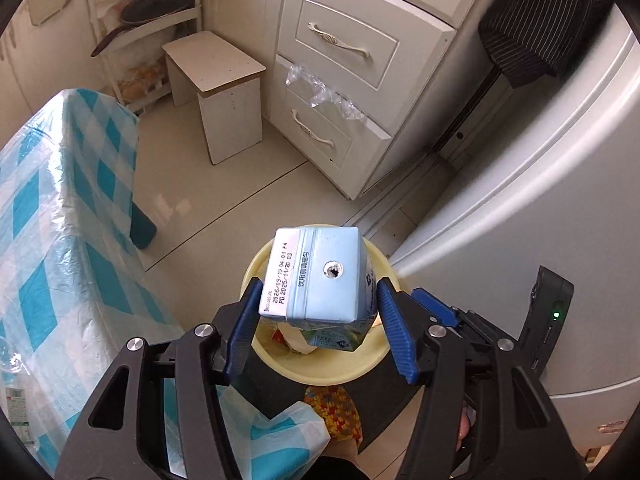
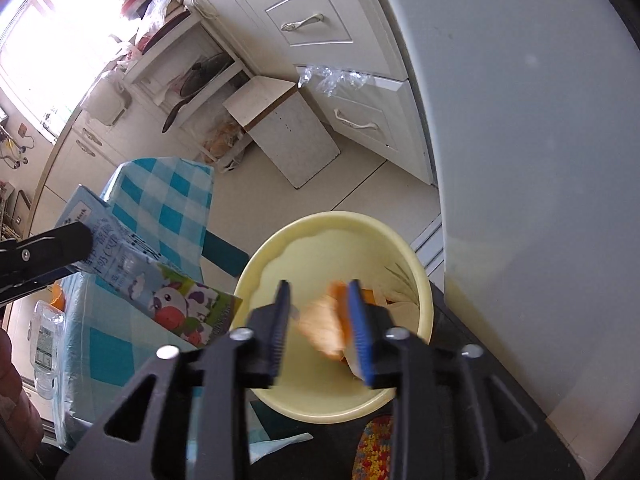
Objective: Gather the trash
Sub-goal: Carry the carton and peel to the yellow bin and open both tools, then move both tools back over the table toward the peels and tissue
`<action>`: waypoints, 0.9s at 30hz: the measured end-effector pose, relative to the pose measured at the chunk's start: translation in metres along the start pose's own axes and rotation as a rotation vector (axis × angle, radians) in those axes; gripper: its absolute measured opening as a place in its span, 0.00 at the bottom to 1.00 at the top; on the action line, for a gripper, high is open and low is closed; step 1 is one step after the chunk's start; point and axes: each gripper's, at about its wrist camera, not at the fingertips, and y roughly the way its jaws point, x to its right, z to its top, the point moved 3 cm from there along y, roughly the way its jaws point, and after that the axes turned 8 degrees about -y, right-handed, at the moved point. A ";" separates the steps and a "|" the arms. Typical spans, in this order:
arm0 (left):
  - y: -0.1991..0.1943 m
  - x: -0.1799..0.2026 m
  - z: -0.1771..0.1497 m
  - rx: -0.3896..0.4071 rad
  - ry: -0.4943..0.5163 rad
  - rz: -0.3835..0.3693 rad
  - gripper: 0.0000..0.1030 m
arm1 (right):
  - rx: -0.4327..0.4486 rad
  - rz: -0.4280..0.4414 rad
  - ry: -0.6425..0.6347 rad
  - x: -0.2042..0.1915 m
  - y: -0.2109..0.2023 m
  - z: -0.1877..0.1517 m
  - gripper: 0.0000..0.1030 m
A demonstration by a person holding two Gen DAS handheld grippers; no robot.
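Two grippers are hanging over the yellow bin point(image 2: 412, 264): the left gripper point(image 1: 316, 320) is clamping a milk carton point(image 1: 316, 276) to drop it in, the right gripper point(image 2: 320, 320) is gaping, fingers apart above orange scraps point(image 2: 326, 332).

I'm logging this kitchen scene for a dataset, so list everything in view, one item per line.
milk carton: one, pale blue, gripped in the left claw above the bin
trash bin: one, pale yellow, on the floor by the fridge, scraps inside
table: one, blue-checked cloth under plastic, left of the bin
plastic bottle: one, clear, on the table
stool: one, white, beside the drawers
drawers: white, clear plastic caught in one
pan: one, dark, on the shelf rack
fridge: one, grey-white, right
left claw: one, blue pads, shut on the carton
right claw: one, open over the bin
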 end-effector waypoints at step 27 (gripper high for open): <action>-0.068 0.013 -0.015 0.186 0.113 0.152 0.81 | -0.024 0.057 -0.012 -0.025 -0.026 -0.024 0.42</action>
